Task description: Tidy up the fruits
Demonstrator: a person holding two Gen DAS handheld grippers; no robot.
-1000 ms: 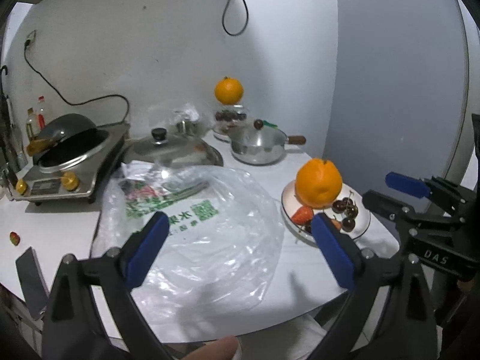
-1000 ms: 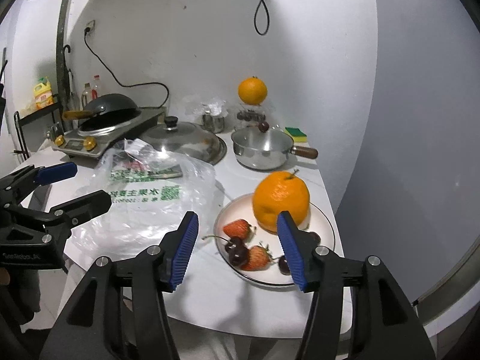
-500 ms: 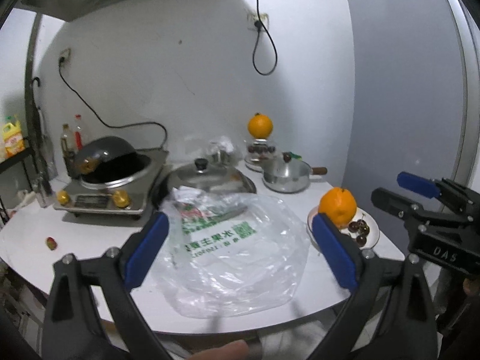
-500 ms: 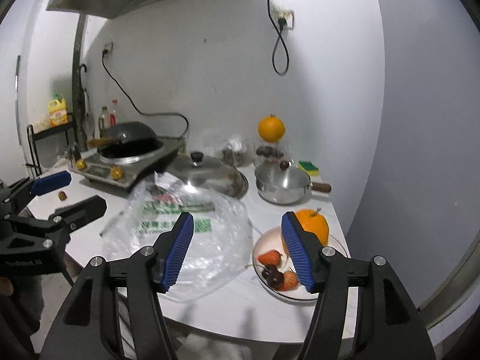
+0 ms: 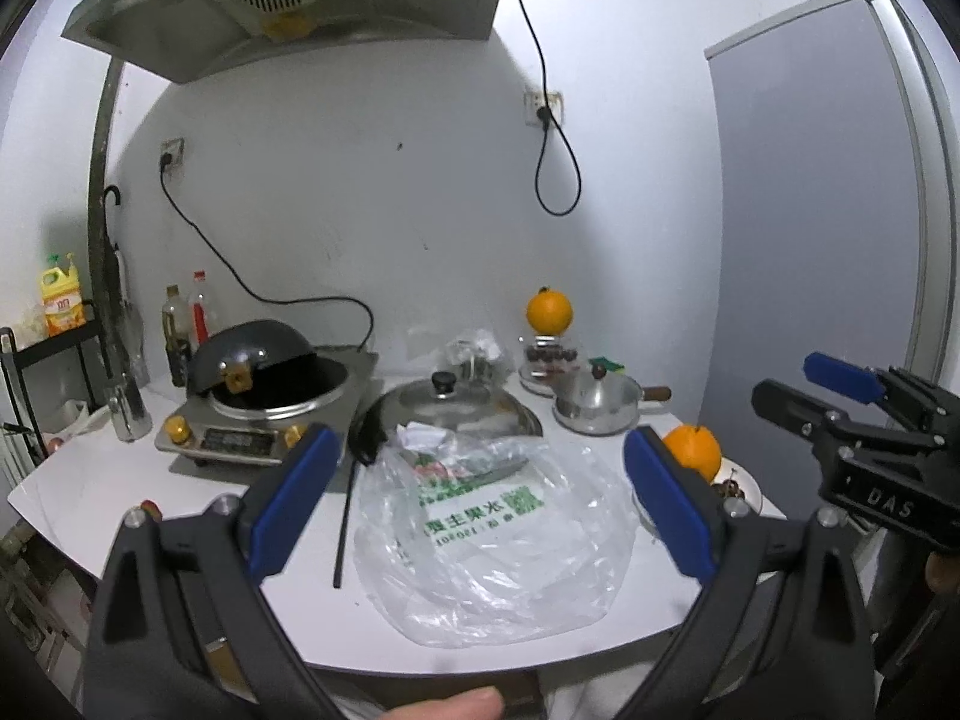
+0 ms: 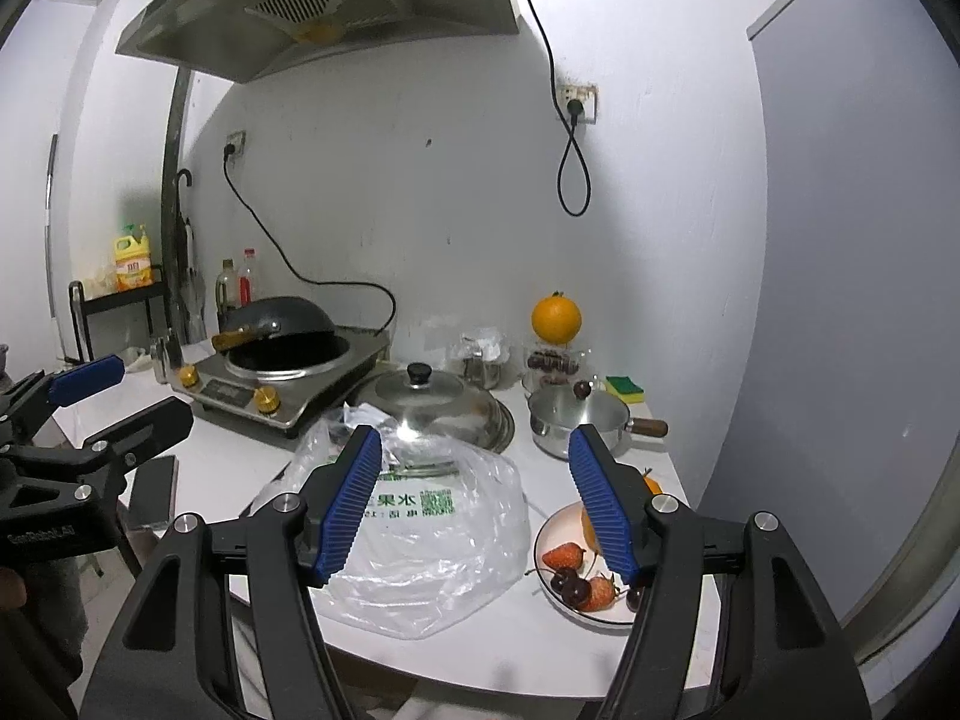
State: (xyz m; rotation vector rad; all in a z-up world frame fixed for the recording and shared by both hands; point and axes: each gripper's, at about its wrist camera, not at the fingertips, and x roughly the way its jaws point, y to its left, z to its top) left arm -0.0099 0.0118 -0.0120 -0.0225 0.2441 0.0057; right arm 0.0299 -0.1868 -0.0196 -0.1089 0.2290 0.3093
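A white plate [image 6: 552, 534] at the table's right front holds an orange [image 5: 693, 451], strawberries [image 6: 564, 555] and dark cherries [image 6: 567, 585]. A second orange [image 6: 556, 319] sits on a glass jar at the back. A clear plastic bag [image 5: 498, 534] with green print lies mid-table. My left gripper [image 5: 486, 501] is open and empty, held back from the table in front of the bag. My right gripper [image 6: 480, 507] is open and empty, in front of the bag and plate; its right finger hides most of the plate's orange.
An induction cooker with a black wok [image 5: 264, 372] stands at the back left. A steel lid [image 6: 432, 396] and a small steel pot [image 6: 576, 414] are behind the bag. A black chopstick [image 5: 345, 516] lies left of the bag. A small red fruit [image 5: 149, 507] is near the left edge.
Both grippers have pulled back and up from the table, so the bag and plate look smaller and farther. Both stay open. Nothing on the table has moved.
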